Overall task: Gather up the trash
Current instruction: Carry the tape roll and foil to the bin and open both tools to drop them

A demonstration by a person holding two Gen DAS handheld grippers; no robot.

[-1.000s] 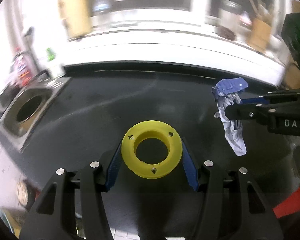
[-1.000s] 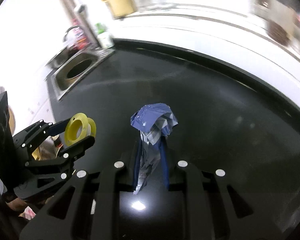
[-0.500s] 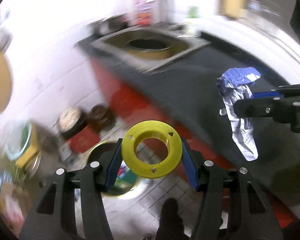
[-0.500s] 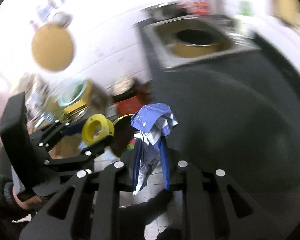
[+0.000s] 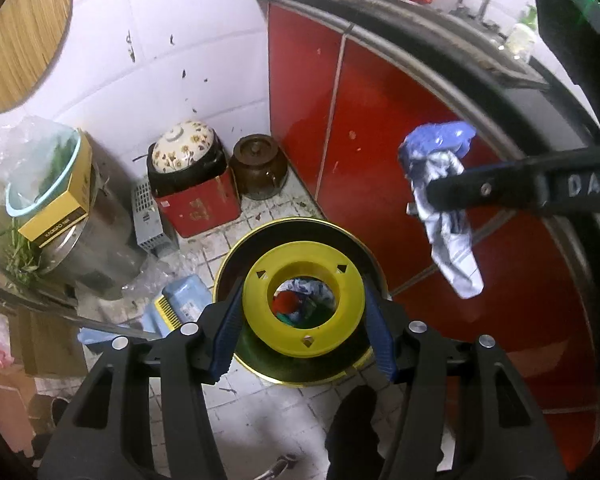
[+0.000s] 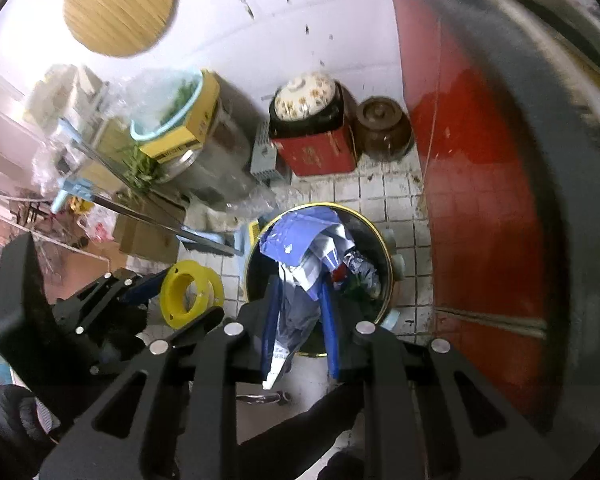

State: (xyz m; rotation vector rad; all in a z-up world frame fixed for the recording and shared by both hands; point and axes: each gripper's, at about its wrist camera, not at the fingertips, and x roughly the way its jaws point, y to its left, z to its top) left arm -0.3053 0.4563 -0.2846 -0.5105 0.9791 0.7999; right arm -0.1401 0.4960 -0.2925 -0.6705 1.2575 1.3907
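Note:
My left gripper (image 5: 304, 320) is shut on a yellow plastic spool (image 5: 304, 304) and holds it over a round gold-rimmed trash bin (image 5: 236, 252) on the tiled floor; trash shows inside through the spool's hole. My right gripper (image 6: 298, 320) is shut on a crumpled blue-and-white wrapper (image 6: 300, 248) and holds it above the same bin (image 6: 386, 248). In the left wrist view the wrapper (image 5: 444, 196) hangs from the right gripper (image 5: 440, 196) at the right. In the right wrist view the spool (image 6: 188, 294) and left gripper (image 6: 180, 300) are left of the bin.
A red cabinet (image 5: 380, 128) under the dark countertop stands right of the bin. A red box with a floral lid (image 5: 192, 184), a brown jar (image 5: 258, 168), a metal pot with a yellow box (image 5: 56, 216) and a blue dustpan (image 5: 180, 304) crowd the floor.
Both grippers have swung left, away from the black countertop, and down over the floor bin. Each keeps its hold on its item.

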